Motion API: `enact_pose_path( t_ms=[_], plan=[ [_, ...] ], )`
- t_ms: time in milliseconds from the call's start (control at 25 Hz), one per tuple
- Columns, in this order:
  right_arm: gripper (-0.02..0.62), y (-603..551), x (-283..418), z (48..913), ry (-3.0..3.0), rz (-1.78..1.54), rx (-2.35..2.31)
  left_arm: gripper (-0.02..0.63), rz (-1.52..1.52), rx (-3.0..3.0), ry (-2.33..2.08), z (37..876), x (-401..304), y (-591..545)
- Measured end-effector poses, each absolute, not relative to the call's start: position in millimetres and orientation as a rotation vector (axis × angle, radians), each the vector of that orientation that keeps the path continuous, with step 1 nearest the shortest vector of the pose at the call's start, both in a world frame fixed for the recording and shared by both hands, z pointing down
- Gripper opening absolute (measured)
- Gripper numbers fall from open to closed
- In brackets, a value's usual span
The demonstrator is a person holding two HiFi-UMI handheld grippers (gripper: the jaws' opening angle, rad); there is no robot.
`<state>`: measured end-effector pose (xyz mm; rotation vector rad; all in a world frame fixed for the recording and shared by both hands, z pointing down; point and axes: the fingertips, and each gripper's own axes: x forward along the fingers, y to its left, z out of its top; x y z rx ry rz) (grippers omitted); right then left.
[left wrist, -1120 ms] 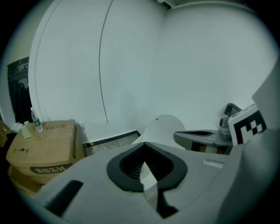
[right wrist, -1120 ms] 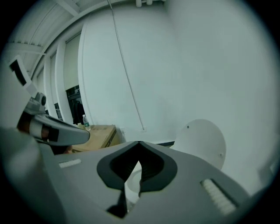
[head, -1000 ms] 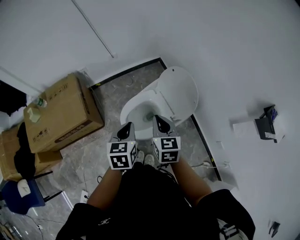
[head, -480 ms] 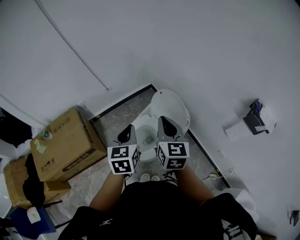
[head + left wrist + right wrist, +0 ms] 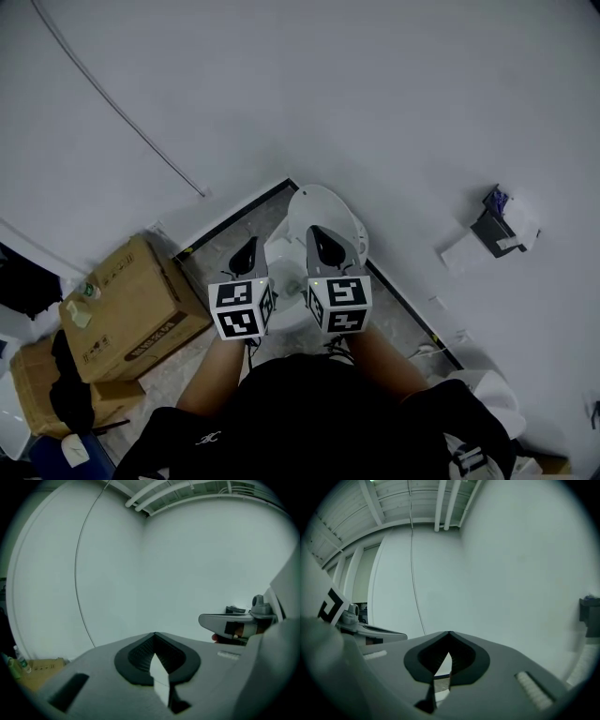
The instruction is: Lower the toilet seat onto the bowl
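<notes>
Presently, one toilet seat (image 5: 330, 208), white and oval, is seen raised upright behind one bowl (image 5: 284, 264). Two are listed clenched empty: left gripper (image 5: 247, 247), right gripper (image 5: 320, 235). Two cardboard boxes (image 5: 131, 305) are noted.

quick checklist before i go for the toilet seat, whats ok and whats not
1. Seat up against the wall, ready to be lowered: ok.
2. Left gripper empty: ok, jaws shut on nothing.
3. Right gripper empty: ok, jaws shut on nothing.
4. Jaws open to take the seat: not ok, both are shut.
5. Grippers aimed at the seat: not ok, both gripper views show mostly wall.
6. Bowl free of things: cannot tell, the grippers cover part of it.
</notes>
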<state>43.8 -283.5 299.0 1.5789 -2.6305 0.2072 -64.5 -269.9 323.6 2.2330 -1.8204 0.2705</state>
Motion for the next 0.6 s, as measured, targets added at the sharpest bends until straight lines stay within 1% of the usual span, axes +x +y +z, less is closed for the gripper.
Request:
enact_pose_path(
  t_ms=[600],
  plan=[
    [0.006, -295.8, 49.5, 307.9, -2.600, 0.189, 1.595, 0.008, 0.328, 2.279, -1.808, 325.3, -54.0, -284.1]
  ],
)
